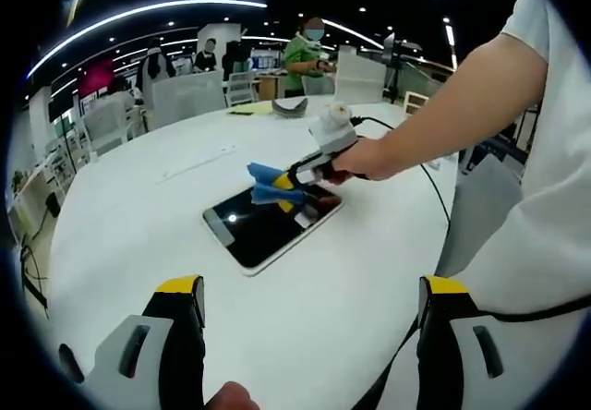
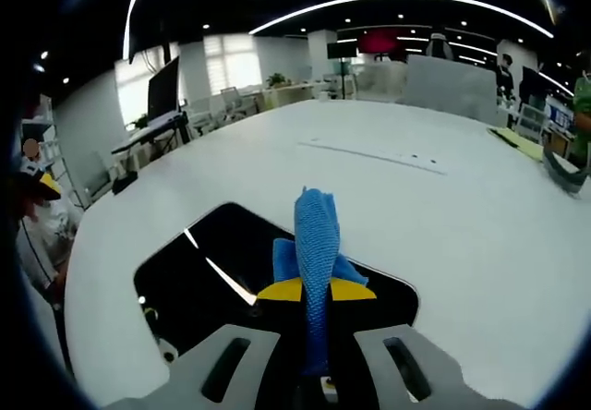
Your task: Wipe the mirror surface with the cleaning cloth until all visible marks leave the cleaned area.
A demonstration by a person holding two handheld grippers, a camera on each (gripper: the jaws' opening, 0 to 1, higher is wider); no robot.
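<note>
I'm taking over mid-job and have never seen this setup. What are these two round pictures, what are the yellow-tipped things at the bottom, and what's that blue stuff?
There is no robot arm: a person holds a two-jaw gripper in each hand, and a fisheye camera rides on each. The left gripper view looks along the left gripper, whose yellow-tipped jaws stand wide apart, holding nothing. Across the white table it also shows the person's hand working the right gripper. The right gripper view looks along that gripper, its jaws shut on the blue cleaning cloth. The cloth sits over the mirror, a dark rectangular slab lying flat on the table.
</note>
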